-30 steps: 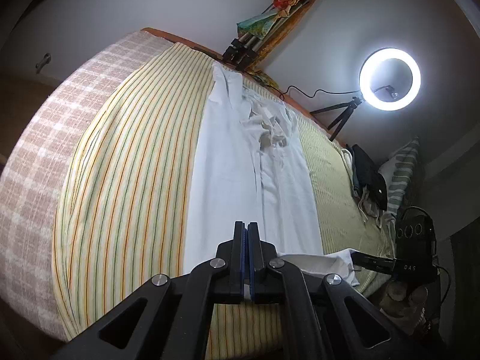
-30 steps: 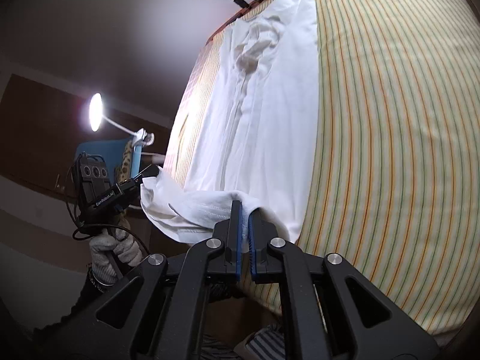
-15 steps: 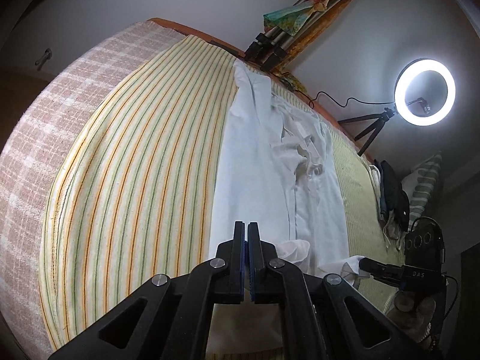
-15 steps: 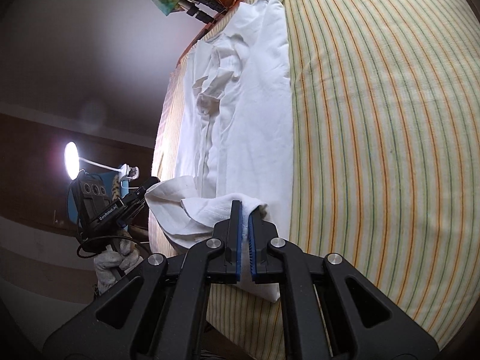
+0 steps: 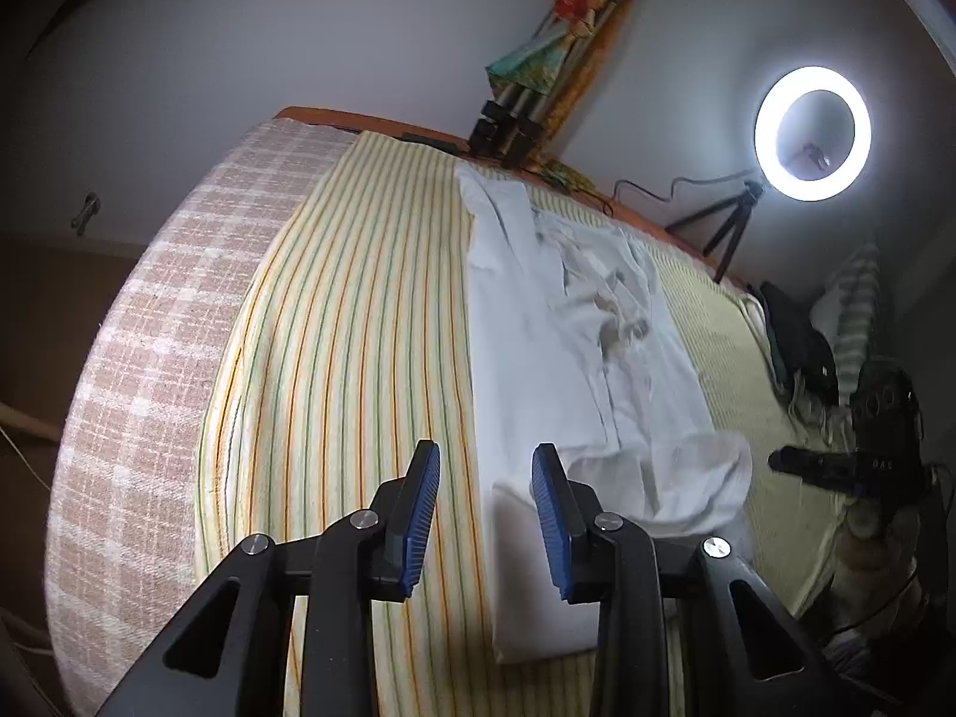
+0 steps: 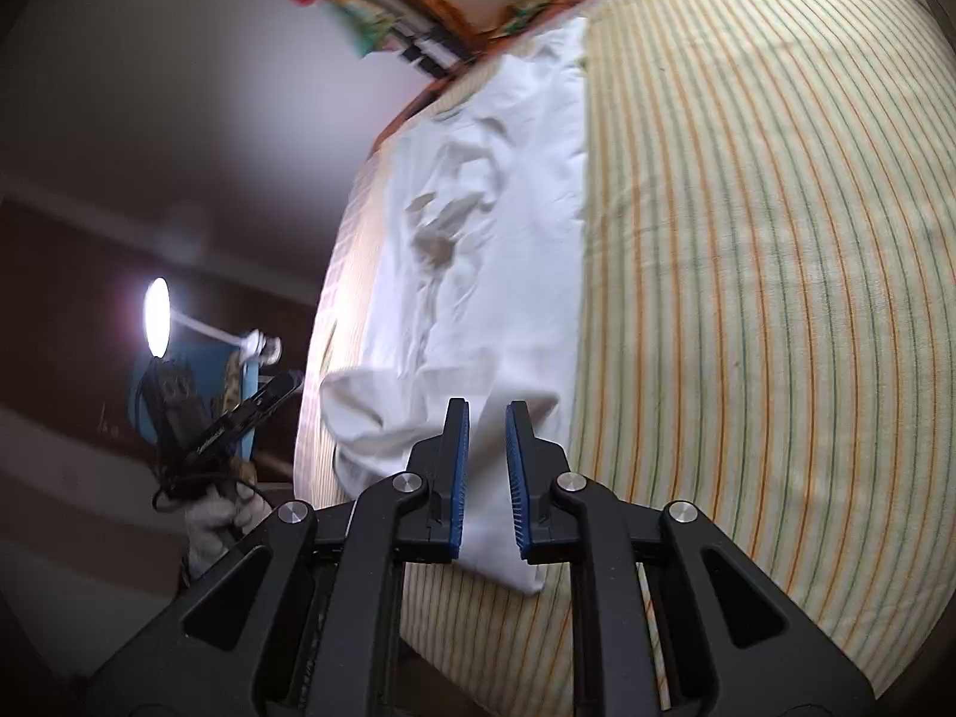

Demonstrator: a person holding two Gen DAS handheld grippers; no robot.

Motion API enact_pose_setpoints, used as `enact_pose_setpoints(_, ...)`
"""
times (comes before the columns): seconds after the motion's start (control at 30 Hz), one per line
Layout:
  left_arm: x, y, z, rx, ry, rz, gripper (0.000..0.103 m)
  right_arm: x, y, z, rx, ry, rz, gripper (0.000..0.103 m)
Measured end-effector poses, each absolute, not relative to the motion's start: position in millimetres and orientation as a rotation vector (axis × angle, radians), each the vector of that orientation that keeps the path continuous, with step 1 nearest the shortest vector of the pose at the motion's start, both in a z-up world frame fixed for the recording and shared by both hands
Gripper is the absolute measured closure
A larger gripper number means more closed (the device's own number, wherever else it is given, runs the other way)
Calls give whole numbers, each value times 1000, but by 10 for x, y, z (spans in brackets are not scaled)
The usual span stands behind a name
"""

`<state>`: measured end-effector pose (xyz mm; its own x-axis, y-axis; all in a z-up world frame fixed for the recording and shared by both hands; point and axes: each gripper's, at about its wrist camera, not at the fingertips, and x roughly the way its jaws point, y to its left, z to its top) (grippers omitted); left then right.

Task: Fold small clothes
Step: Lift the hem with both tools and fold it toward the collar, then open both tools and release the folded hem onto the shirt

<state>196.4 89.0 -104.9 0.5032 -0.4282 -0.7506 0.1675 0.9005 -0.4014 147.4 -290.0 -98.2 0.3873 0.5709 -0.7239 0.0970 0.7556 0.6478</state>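
- White garment (image 5: 555, 358) lies lengthwise on the striped bedsheet (image 5: 358, 328), near end folded over.
- Left gripper (image 5: 485, 511): jaws wide apart, empty, above the garment's edge.
- Right gripper (image 6: 484, 472): jaws narrowly parted, gripping nothing.
- Only the left view shows the ring light (image 5: 812, 132) face-on and the checked blanket (image 5: 149, 358).

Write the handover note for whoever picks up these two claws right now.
Left claw: open, holding nothing, just above the near edge of the white garment.
Right claw: open, holding nothing, over the same near end.
Garment: lies lengthwise on the striped bedspread, long side edges already turned in, crumpled patch in the middle. Its near end is turned up loosely onto the body and bunched, not flat.
Done: long narrow strip formed; first end fold laid down and let go.
Left: flatten that fold, smooth the wrinkles, then probably fold again toward the far end.
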Motion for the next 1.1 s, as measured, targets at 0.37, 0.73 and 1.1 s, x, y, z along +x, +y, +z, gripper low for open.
enact_pose_setpoints(0.37, 1962, 378, -1329, -203, 1076, -502, 74, 1482, -2298, -1144, 480, 1252, 501, 89)
enact_pose_setpoints(0.73, 2217, 408, -1379, -121, 1001, -441, 61, 1631, -2670, -891, 345, 1096, 253, 63)
enact_pose_setpoints(1.1, 2257, 255, -1427, -74, 999, -458, 79, 1780, -2497, -1066, 281, 1123, 259, 63)
